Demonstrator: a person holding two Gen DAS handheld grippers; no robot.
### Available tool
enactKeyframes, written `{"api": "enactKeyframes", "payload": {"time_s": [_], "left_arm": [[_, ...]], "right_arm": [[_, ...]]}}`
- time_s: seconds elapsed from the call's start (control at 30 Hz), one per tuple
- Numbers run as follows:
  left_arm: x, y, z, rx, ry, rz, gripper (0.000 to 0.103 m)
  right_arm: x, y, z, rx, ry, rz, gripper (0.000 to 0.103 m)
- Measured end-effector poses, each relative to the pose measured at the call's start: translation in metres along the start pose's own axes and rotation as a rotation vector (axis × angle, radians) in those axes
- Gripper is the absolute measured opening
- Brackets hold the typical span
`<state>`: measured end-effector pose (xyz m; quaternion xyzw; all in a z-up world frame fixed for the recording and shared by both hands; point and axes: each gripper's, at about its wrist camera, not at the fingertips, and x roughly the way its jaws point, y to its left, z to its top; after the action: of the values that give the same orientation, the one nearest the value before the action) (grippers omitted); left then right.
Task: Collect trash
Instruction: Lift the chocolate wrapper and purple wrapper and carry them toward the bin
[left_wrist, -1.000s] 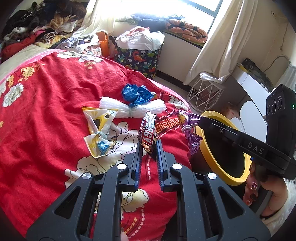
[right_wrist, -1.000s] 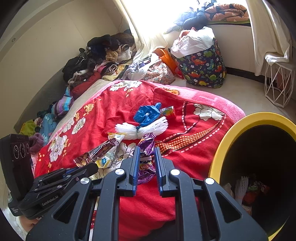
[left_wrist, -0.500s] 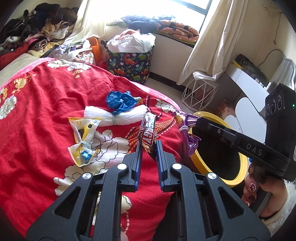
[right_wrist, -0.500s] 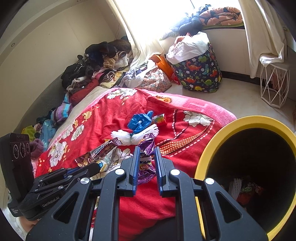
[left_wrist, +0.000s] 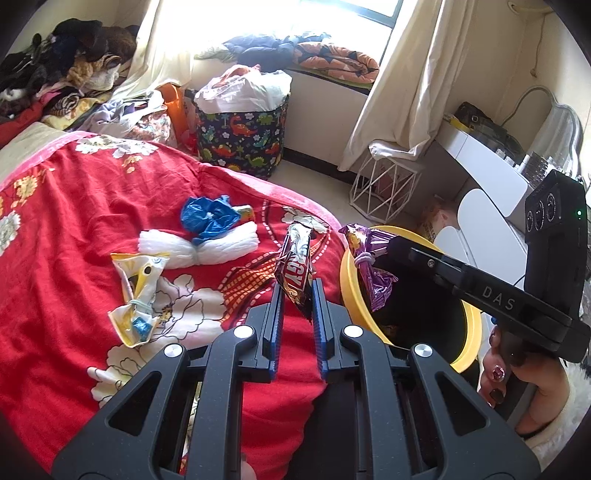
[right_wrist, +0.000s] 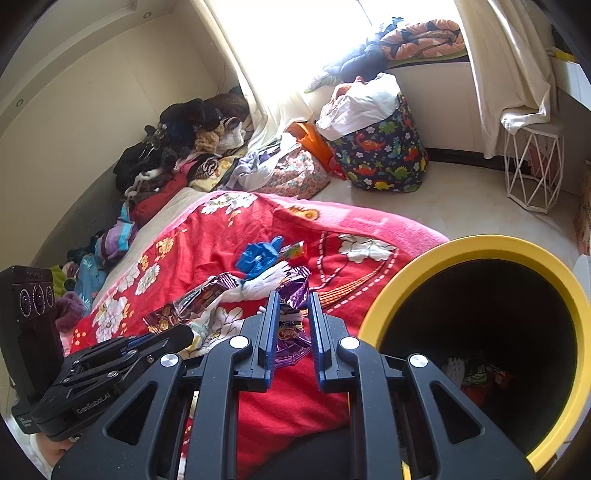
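- Trash lies scattered on a red floral bedspread (left_wrist: 66, 206), soft and rumpled: a crumpled blue plastic bag (left_wrist: 208, 218), a white ribbed foam sleeve (left_wrist: 197, 246) pinched in the middle, and a yellow-and-white snack packet (left_wrist: 138, 295) knotted with a band.
- Left wrist view: the left gripper (left_wrist: 297, 295) is clenched on a glossy brown-and-silver snack wrapper (left_wrist: 294, 271), whose lower end is pinched between the blue ribbed pads while the rest stands up, crinkled, above the fingers.
- Same view: the gripper tilts downward over the bed's edge, just beside a round bin with a yellow rim (left_wrist: 345, 280) and a dark inside.
- Same view: the right gripper (left_wrist: 373, 254) reaches in from the right, level with the bin's rim, grasping a shiny purple foil wrapper (left_wrist: 371, 269) tied with a pale band; the wrapper hangs over the bin's mouth. A hand (left_wrist: 517, 373) with dark painted nails grips its handle.
- Right wrist view: the right gripper (right_wrist: 291, 314) is closed on the purple foil wrapper (right_wrist: 293, 295), its crumpled top rising between the narrow jaws, with the lower part bunched under them.
- Same view: the yellow-rimmed bin (right_wrist: 436, 254) gapes just to the right, with bits of trash dimly seen at its bottom. The left gripper (right_wrist: 184, 334) enters at lower left, with the brown wrapper (right_wrist: 195, 301) in its tip over the bedspread (right_wrist: 207, 243).
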<state>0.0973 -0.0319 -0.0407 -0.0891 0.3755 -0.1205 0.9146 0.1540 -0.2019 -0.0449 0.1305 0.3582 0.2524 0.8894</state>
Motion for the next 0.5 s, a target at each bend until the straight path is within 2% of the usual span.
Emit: {"api": "enactKeyframes", "payload": {"time_s": [0.5], "left_arm": [[0.005, -0.027, 0.007, 0.036, -0.011, -0.030, 0.010]], "right_arm": [[-0.020, -0.035, 0.003, 0.067, -0.049, -0.034, 0.016]]}}
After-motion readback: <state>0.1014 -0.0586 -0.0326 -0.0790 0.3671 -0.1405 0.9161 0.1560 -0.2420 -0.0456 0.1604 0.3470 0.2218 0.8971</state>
